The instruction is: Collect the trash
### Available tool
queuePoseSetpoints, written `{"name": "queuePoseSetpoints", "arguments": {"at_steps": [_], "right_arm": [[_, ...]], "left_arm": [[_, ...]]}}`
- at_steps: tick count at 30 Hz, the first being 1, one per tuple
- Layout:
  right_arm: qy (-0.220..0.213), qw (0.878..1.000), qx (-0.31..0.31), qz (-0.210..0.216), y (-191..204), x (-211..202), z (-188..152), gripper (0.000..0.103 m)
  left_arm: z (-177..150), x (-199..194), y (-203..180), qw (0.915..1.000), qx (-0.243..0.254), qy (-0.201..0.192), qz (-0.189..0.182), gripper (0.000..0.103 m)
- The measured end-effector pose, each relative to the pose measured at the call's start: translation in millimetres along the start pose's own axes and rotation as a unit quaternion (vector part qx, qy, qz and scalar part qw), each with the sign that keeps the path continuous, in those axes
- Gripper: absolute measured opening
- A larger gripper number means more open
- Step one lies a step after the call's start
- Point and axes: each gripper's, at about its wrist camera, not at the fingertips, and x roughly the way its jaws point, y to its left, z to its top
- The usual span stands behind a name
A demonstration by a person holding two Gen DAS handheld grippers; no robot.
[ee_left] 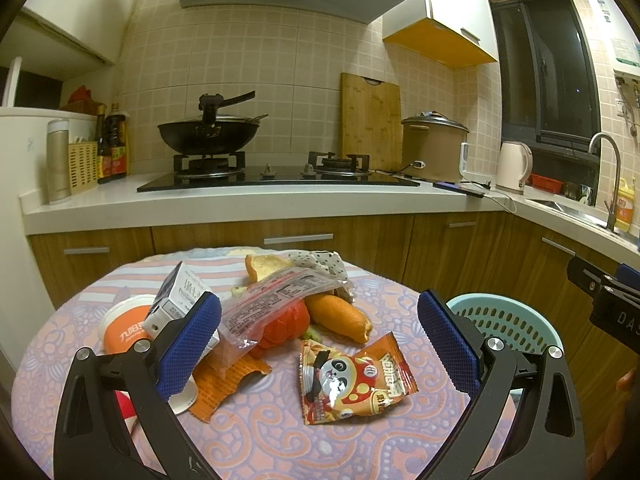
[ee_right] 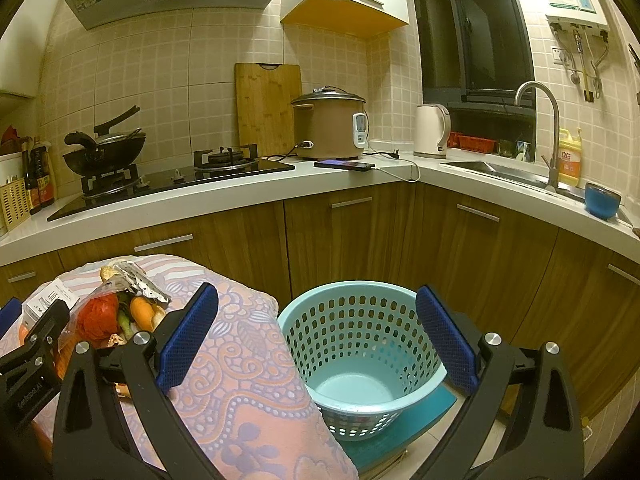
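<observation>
Trash lies heaped on a round table with a patterned cloth [ee_left: 256, 432]: a red panda snack packet [ee_left: 354, 380], a clear plastic wrapper [ee_left: 276, 302], orange peel [ee_left: 340, 316], a red crumpled bag [ee_left: 286, 326], a small carton [ee_left: 178, 296] and an orange lid [ee_left: 126, 330]. My left gripper [ee_left: 320, 344] is open just above the snack packet, nothing between its fingers. My right gripper [ee_right: 316, 340] is open over the edge of the table, in front of an empty light-blue perforated basket [ee_right: 360, 360] that stands on a teal stool beside the table.
A kitchen counter [ee_left: 240, 200] runs behind the table, with a gas hob, a wok [ee_left: 208, 132], a rice cooker [ee_right: 330, 126], a kettle [ee_right: 432, 132] and a sink [ee_right: 492, 170]. Wooden cabinet doors [ee_right: 460, 248] stand close behind the basket.
</observation>
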Motion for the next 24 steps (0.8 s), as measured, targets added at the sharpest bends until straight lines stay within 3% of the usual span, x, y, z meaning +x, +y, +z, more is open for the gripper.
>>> {"name": "queuePoseSetpoints", "arguments": {"at_steps": [24], "right_arm": [[0.005, 1.000, -0.001, 0.006, 2.5, 5.2, -3.8, 0.092]], "left_arm": [[-0.1, -0.5, 4.7, 1.0000, -0.004, 0.000, 0.000, 0.096]]}}
